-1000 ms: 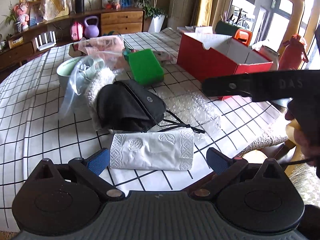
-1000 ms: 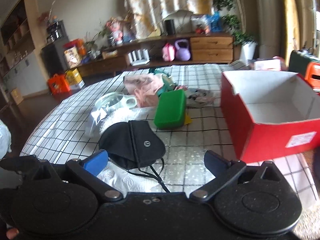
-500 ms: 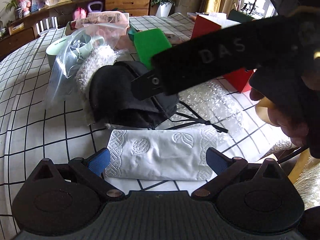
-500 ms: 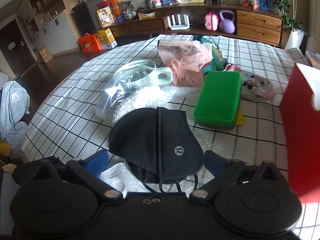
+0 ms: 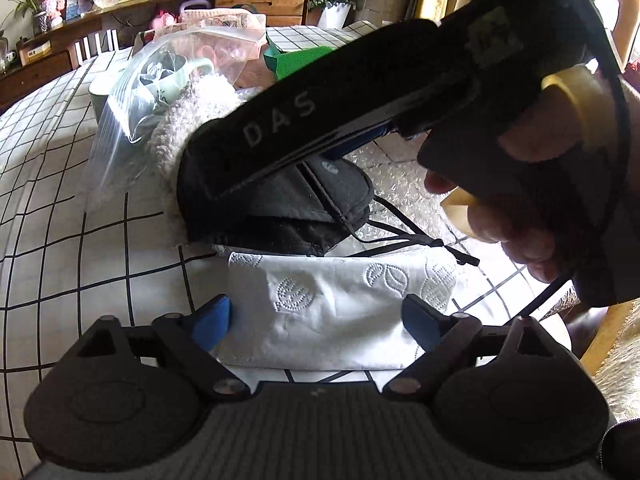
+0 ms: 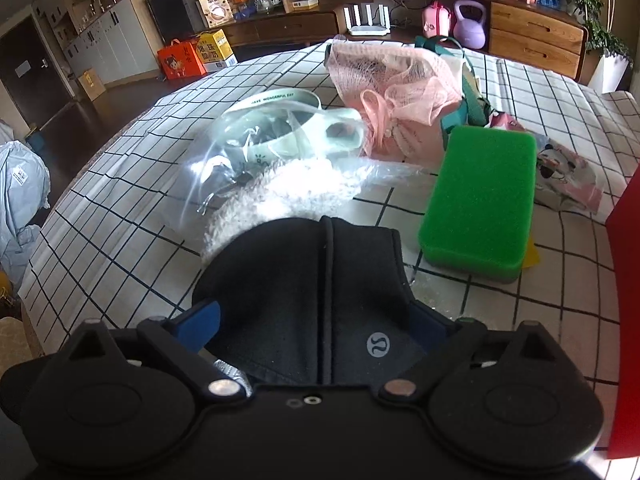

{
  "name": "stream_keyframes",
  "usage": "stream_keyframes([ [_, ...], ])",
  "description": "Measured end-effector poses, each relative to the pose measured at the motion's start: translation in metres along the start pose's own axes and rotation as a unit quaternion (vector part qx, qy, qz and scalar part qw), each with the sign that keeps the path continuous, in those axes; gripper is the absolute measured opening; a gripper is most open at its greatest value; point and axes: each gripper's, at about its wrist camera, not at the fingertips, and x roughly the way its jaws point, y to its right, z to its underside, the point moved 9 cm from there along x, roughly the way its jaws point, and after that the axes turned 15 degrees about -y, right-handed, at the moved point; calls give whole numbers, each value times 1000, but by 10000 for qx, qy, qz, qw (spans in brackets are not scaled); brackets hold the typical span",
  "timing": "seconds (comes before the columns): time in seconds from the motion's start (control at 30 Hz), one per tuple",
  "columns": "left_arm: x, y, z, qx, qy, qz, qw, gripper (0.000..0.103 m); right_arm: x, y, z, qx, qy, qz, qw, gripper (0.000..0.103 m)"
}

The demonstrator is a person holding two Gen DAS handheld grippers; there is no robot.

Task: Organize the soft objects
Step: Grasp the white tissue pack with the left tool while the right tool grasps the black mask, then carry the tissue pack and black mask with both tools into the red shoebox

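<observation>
I am closing my left hand-held gripper [image 5: 316, 320] around the folded tissue [image 5: 340, 308] on the table [image 5: 60, 208], and my right hand-held gripper [image 6: 316, 324] around the black mask [image 6: 312, 280]; both are spread, pinching nothing yet, so I am squeezing gently, keeping the pads low.

right hand-held gripper [image 6: 316, 322] | closing | astride black mask [image 6: 308, 292]
</observation>
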Motion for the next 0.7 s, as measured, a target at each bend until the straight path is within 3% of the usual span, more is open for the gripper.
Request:
stream_keyframes([
  [0.17,-2,-4,-1,-46,86,-45,9999,72,3,-3,0,-5,22,-37,10000,76],
  [0.23,-2,-5,-2,-44,113,-105,9999,61,1,-4,1,-28,37,-16,10000,60],
  [0.37,-3,-6,-2,3,141,-317,9994,43,-1,-3,1,-15,75,52,10000,40],
  [0.47,-5,-9,-4,-61,156,-221,9996,29,-4,-2,3,-5,125,133,9998,18],
  [0.53,-7,-8,-3,-66,170,-214,9996,16,-8,0,5,2,157,212,9997,12],
  [0.7,-14,-6,-1,-73,213,-53,9997,12,-19,3,9,80,336,262,9991,10],
])
